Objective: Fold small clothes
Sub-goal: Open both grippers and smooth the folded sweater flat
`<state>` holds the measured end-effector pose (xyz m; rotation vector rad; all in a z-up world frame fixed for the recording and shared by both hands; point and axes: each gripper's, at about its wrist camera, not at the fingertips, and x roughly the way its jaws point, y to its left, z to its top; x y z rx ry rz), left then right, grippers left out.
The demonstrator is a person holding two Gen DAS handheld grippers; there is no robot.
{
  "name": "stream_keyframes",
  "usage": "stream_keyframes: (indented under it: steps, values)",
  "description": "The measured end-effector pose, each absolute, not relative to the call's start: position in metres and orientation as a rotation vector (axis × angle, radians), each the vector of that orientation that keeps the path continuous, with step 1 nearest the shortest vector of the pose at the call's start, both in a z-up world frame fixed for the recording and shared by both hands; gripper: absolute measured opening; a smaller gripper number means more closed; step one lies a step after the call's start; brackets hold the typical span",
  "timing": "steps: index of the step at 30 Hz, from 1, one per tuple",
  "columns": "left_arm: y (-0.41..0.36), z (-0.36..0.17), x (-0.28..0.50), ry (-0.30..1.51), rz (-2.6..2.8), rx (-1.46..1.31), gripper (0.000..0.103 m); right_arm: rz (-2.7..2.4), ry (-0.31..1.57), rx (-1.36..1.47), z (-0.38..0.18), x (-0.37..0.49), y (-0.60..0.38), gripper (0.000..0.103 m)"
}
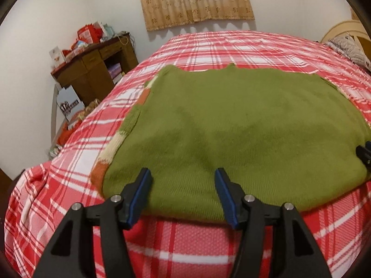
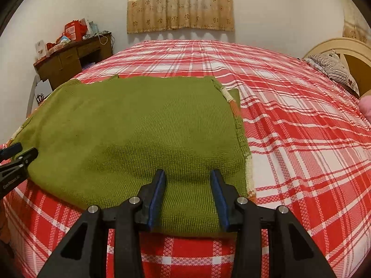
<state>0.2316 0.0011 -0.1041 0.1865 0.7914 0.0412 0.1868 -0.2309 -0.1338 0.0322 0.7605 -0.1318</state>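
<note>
A green knitted sweater [image 1: 231, 127] lies flat on the red and white plaid bed; it also shows in the right wrist view [image 2: 129, 134]. Striped orange, cream and green sleeves are tucked under its left edge [image 1: 109, 155] and right edge [image 2: 241, 129]. My left gripper [image 1: 183, 176] is open and empty over the sweater's near hem, towards the left side. My right gripper [image 2: 187, 176] is open and empty over the near hem, towards the right side. Each gripper's tip shows at the edge of the other's view, the right [image 1: 364, 155] and the left [image 2: 18, 155].
The plaid bed [image 2: 301, 139] stretches far back and to the right. A pillow [image 2: 331, 69] and wooden headboard [image 2: 340, 46] are at the far right. A brown desk [image 1: 92, 69] piled with red boxes stands by the left wall. A curtain [image 2: 180, 4] hangs behind.
</note>
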Motion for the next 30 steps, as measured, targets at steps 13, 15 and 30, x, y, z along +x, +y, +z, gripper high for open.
stream_keyframes:
  steps: [13, 15, 30]
  values:
    - [0.03, -0.106, 0.222, 0.805, 0.113, 0.135, 0.08, -0.065, 0.693, 0.017, -0.098, 0.167, -0.184, 0.043]
    - [0.033, -0.108, 0.222, 0.802, 0.11, 0.125, 0.081, -0.064, 0.716, -0.03, -0.11, 0.171, -0.174, 0.043]
    - [0.058, -0.104, 0.212, 0.775, 0.111, -0.087, 0.095, -0.035, 0.723, 0.033, -0.138, 0.171, -0.183, 0.046]
